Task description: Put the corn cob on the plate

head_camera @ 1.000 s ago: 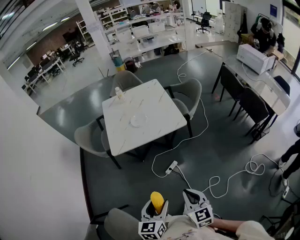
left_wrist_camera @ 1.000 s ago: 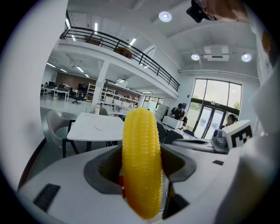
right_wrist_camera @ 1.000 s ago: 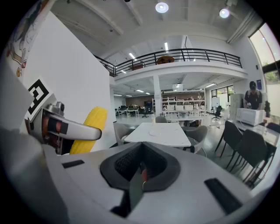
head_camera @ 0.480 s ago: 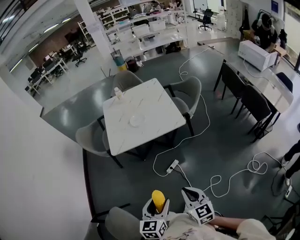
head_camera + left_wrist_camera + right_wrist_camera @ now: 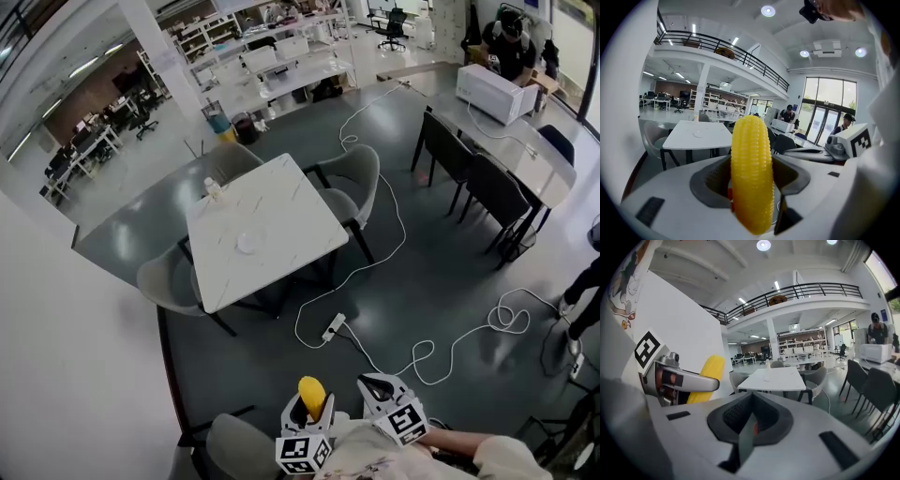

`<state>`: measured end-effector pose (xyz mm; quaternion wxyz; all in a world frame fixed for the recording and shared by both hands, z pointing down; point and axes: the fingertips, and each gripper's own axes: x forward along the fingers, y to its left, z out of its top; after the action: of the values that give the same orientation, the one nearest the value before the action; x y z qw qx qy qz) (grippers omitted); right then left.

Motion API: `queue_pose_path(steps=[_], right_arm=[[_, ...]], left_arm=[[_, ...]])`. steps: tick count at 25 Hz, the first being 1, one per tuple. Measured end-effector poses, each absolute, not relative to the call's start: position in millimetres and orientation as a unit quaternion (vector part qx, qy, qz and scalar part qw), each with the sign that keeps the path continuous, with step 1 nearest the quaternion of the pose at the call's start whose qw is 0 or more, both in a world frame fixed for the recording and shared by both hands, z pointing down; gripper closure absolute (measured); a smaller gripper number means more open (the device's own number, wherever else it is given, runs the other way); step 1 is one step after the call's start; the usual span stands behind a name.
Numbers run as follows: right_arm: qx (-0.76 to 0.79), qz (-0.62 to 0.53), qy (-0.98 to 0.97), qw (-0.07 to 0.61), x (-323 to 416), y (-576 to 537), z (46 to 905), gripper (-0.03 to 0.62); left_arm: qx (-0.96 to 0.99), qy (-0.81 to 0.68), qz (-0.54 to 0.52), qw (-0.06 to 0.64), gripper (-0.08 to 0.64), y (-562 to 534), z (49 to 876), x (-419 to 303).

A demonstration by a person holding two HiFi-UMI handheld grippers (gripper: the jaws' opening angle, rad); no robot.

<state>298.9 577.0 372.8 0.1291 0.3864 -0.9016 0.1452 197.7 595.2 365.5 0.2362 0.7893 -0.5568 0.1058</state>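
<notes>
A yellow corn cob stands upright in my left gripper, which is shut on it close to my body at the bottom of the head view. It fills the middle of the left gripper view as the corn cob. My right gripper is beside it, shut with nothing between its jaws. From the right gripper view the corn cob shows at the left. The small white plate lies near the middle of the white marble table, far ahead of both grippers.
Grey chairs ring the table. A small bottle stands at its far corner. A white cable and power strip trail over the dark floor between me and the table. A black table with chairs stands at the right; a white wall runs along the left.
The table and plate have shifted slightly left and up in the head view as the view turned. Both grippers and the corn cob stay in place near my body.
</notes>
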Motion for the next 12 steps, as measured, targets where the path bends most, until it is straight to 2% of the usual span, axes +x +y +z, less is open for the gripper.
queue_pose_path(steps=[12], right_arm=[[0.424, 0.162, -0.885, 0.100, 313.4, 566.4, 380.5, 0.589]], left_arm=[[0.798, -0.528, 0.124, 0.262, 0.308, 593.5, 376.9, 207.2]])
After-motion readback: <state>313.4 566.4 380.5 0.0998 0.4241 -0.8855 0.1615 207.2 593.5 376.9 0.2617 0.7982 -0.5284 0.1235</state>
